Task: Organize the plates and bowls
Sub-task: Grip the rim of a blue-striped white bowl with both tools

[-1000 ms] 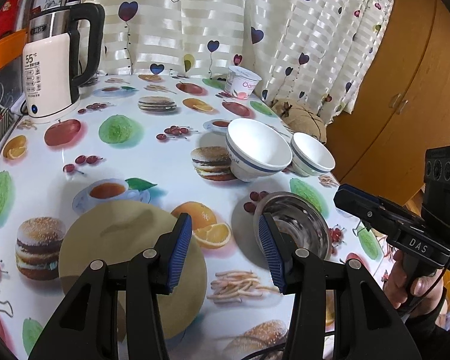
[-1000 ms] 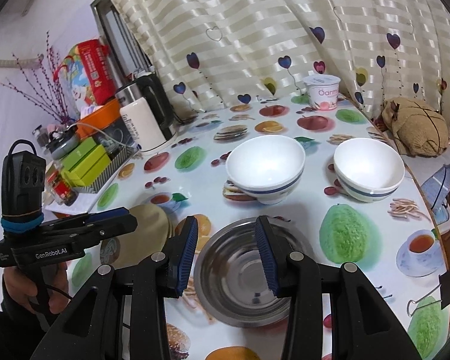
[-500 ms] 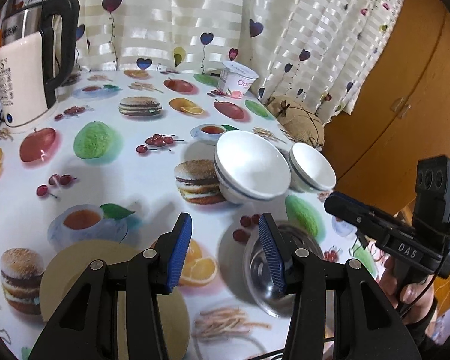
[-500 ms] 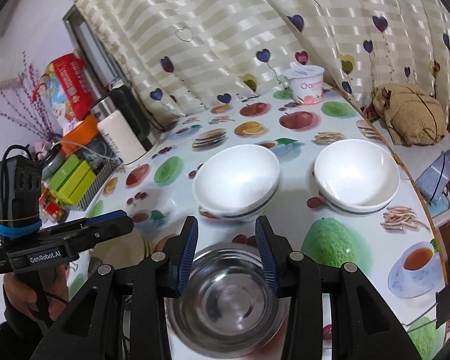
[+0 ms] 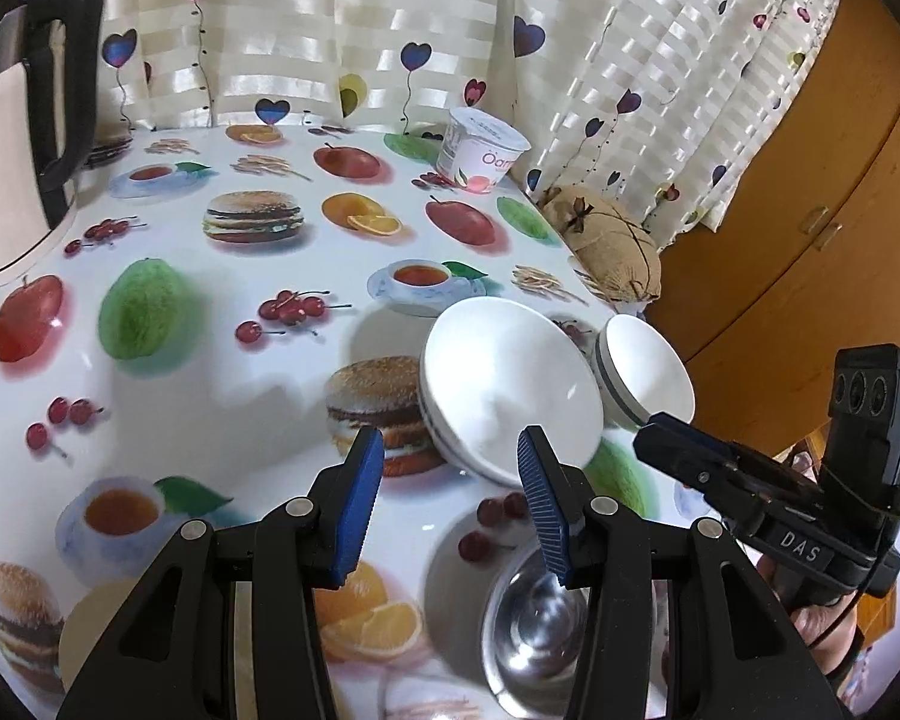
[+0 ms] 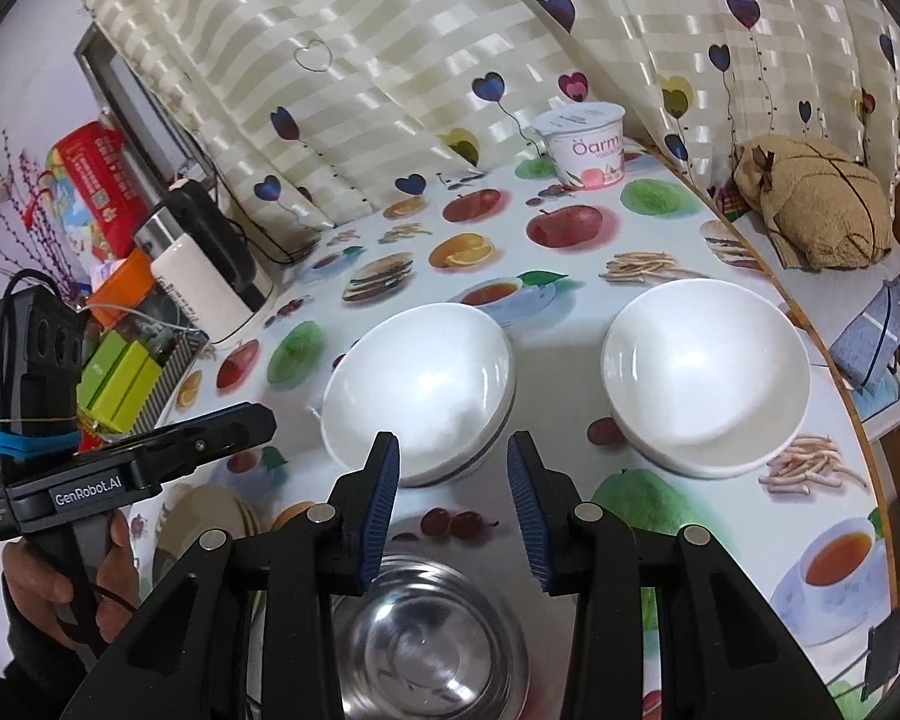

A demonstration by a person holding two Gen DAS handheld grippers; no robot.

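Two white bowls with a blue band stand on the fruit-print table. The nearer bowl sits just beyond both grippers. The second bowl stands to its right near the table edge. A steel bowl lies under the fingers, close to the camera. A tan plate lies at the near left. My left gripper is open and empty. My right gripper is open and empty, its tips near the nearer white bowl's rim.
A white electric kettle stands at the far left. A yogurt tub stands at the back by the curtain. A brown cloth bundle lies beyond the table's right edge. Boxes crowd the left.
Both grippers have moved forward over the table toward the white bowls. The steel bowl and tan plate have slid down toward the bottom of both views. Both stay open.
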